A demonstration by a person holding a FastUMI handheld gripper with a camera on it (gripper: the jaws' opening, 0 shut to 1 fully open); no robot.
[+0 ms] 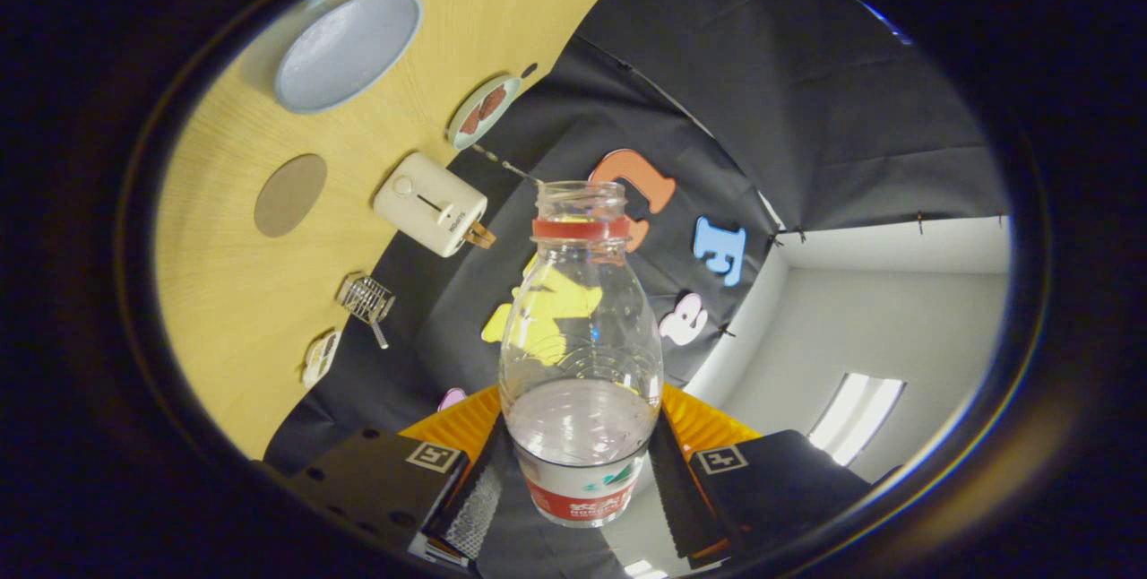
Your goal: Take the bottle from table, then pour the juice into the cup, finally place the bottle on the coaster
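A clear plastic bottle (581, 337) with no cap, a red neck ring and a red-and-white label sits between my fingers. My gripper (578, 485) is shut on its lower part, a black pad (475, 498) pressing on each side. Clear liquid fills only the lowest part of the bottle. The whole view is rolled, so the wooden table (233, 292) stands off to one side of the bottle. A flat brown round coaster (289, 194) lies on that table, well beyond the fingers.
On the table are a pale blue dish (348, 48), a small plate with brown pieces (484, 110), a white toaster (432, 203), a little wire rack (366, 299) and a small white item (320, 357). Black cloth hangs behind the bottle.
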